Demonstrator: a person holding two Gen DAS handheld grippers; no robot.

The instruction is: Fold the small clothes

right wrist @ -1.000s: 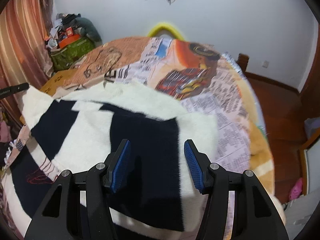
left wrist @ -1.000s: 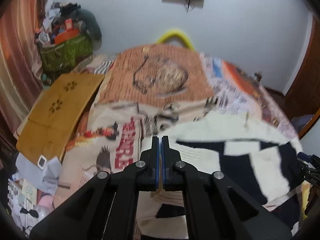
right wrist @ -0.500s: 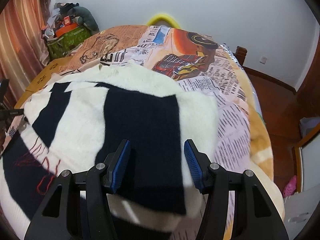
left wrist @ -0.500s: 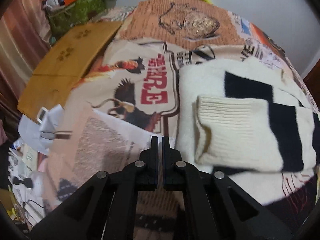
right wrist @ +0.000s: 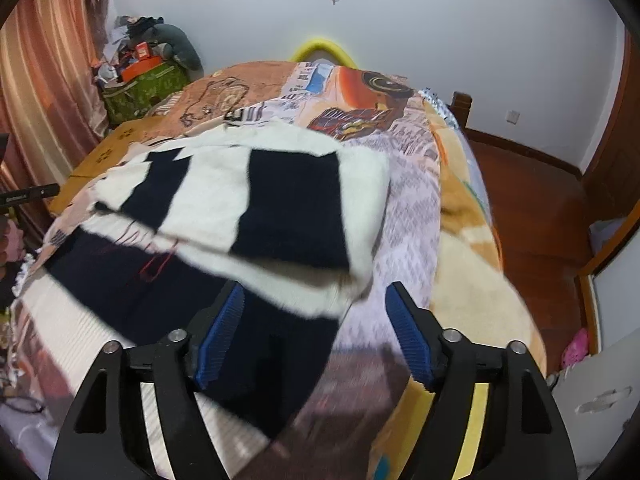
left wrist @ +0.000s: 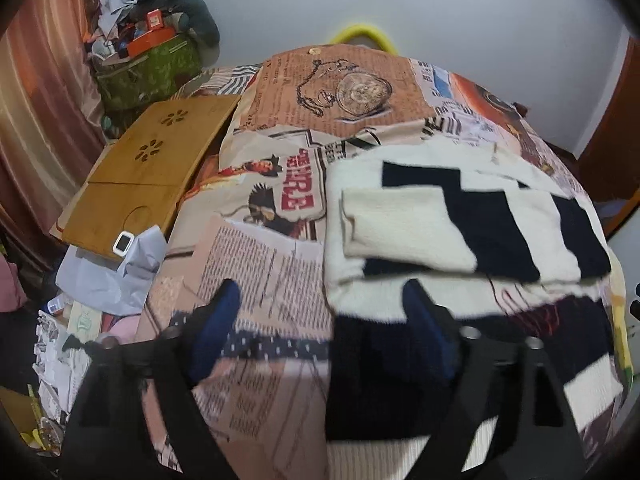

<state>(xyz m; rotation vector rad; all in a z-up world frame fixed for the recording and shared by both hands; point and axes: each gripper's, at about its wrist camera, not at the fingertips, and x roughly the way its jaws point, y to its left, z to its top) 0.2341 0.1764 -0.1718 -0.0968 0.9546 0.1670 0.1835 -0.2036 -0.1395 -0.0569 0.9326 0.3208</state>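
Observation:
A cream and navy block-patterned sweater (left wrist: 460, 224) lies on the printed bedspread (left wrist: 280, 184), its sleeves folded across the chest. My left gripper (left wrist: 326, 320) is open and empty, hovering over the sweater's lower left edge. In the right wrist view the sweater (right wrist: 248, 200) spreads from centre to left, with its navy and cream hem nearest. My right gripper (right wrist: 316, 328) is open and empty above the sweater's lower right corner, touching nothing.
A bamboo lap tray (left wrist: 148, 168) lies at the bed's left side, with crumpled paper and a small white device (left wrist: 124, 242) below it. A green bag of clutter (left wrist: 148, 64) stands in the far left corner. The bed's right edge drops to a wooden floor (right wrist: 532, 208).
My left gripper has let go of the sleeve, drawn back towards the hem and opened. The sleeve now rests folded across the sweater. My right gripper has stayed open and pulled back.

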